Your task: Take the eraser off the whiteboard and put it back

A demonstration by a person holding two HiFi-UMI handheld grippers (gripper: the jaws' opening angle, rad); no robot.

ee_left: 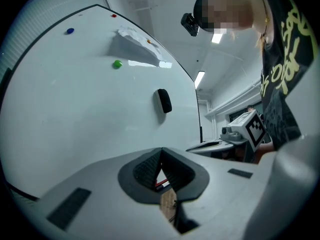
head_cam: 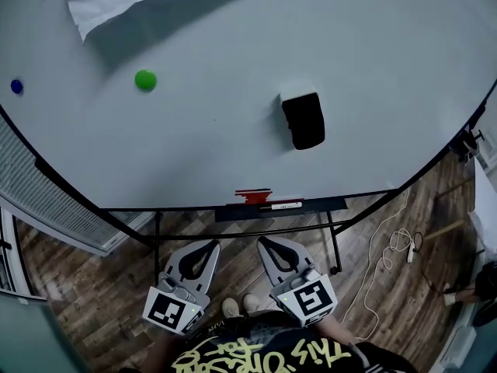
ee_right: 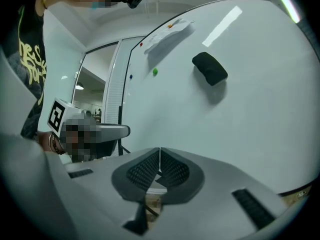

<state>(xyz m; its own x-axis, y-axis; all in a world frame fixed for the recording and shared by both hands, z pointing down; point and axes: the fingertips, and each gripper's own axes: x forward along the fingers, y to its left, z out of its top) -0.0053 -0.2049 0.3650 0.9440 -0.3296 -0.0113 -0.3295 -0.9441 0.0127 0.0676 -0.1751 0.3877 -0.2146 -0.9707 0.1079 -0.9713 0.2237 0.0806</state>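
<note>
The black block-shaped eraser (head_cam: 303, 120) sits on the white whiteboard (head_cam: 233, 130), at one o'clock from both grippers and well apart from them. The left gripper (head_cam: 213, 244) and right gripper (head_cam: 262, 242) hover side by side, jaws closed, empty

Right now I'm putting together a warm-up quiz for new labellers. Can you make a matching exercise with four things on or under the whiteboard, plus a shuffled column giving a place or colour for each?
Places are as seen in the head view.

Things
1. eraser
2. green magnet
3. blue magnet
4. marker

Places
A. in the tray below the whiteboard
B. near the whiteboard's left edge
C. black, right of the whiteboard's middle
D. just below and right of the paper sheet

Pairs: 1-C, 2-D, 3-B, 4-A
</note>
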